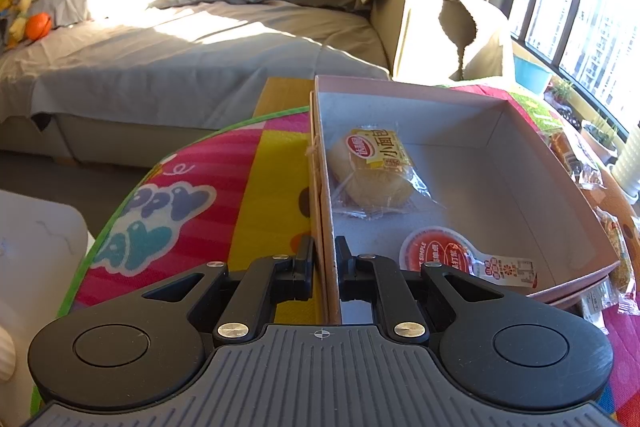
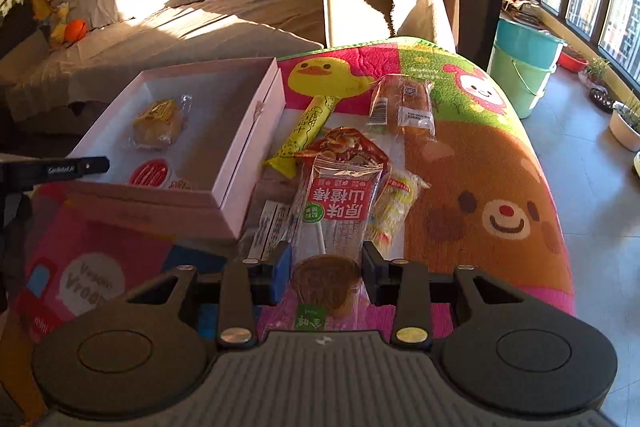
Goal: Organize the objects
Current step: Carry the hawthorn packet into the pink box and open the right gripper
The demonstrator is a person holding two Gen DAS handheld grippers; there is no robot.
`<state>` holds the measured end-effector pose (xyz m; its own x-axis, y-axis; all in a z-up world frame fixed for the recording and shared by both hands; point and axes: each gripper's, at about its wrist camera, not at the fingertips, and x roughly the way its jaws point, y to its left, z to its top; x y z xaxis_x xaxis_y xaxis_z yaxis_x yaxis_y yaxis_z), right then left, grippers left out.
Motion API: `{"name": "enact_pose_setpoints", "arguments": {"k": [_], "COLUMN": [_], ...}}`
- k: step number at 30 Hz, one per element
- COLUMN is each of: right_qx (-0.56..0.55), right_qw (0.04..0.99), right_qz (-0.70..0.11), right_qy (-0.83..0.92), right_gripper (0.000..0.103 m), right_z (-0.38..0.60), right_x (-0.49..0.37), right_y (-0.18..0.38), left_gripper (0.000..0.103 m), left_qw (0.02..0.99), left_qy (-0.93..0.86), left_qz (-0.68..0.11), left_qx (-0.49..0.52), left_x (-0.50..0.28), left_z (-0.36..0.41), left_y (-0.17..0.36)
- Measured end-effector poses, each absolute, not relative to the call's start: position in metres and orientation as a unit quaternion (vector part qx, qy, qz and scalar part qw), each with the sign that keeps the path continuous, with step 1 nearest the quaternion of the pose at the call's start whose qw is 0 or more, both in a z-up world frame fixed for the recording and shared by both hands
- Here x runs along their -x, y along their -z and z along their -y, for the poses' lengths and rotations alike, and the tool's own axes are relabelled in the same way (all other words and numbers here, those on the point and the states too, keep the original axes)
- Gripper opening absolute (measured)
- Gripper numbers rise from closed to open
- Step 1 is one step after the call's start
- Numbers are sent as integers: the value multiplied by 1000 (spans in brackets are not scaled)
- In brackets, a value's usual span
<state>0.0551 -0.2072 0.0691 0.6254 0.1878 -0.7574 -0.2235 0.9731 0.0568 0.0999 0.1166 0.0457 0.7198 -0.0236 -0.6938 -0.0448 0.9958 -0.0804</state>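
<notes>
Both wrist views look steeply down, close; they share the pink box (image 1: 440, 95) (image 2: 256, 131).

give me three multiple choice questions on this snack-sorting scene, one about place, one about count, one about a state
1. Where does the yellow bread pack lie?
A. in the pink box
B. on the sofa
C. in the bucket

2. How many snacks lie in the pink box?
A. none
B. two
C. five

3. What is the left hand-held gripper doing?
A. hanging open over the mat
B. clamped on the box's near wall
C. holding a bottle

Answers: 1 A, it rests on the box floor. 2 B, the bread pack and a round red-lidded cup. 3 B, one finger stands on each side of the wall.
</notes>
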Motion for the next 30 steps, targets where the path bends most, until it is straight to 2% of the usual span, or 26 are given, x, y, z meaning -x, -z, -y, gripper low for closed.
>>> {"name": "enact_pose_setpoints", "arguments": {"k": [8, 14, 20, 23, 30], "right_qx": [36, 45, 36, 8, -13], "right_qw": [884, 901, 923, 921, 906], "right_qz": [-432, -360, -282, -286, -337], "right_qy": [-178, -237, -258, -265, -257], "right_gripper": [37, 37, 37, 37, 37], "right_z": [186, 153, 122, 107, 67], "right_x": [3, 7, -26, -56, -107], "right_y": [-86, -139, -173, -171, -125], "left_gripper": [12, 13, 13, 13, 14], "left_qw": [926, 926, 926, 926, 926], "left_qy": [-5, -2, 1, 2, 6], "left_qz": [-373, -373, -372, -372, -373], "left_qx": [48, 51, 55, 56, 59], "left_x": [-99, -99, -98, -98, -97], "left_z": [-116, -117, -118, -118, -120], "left_y": [-46, -47, -47, -47, -46]}}
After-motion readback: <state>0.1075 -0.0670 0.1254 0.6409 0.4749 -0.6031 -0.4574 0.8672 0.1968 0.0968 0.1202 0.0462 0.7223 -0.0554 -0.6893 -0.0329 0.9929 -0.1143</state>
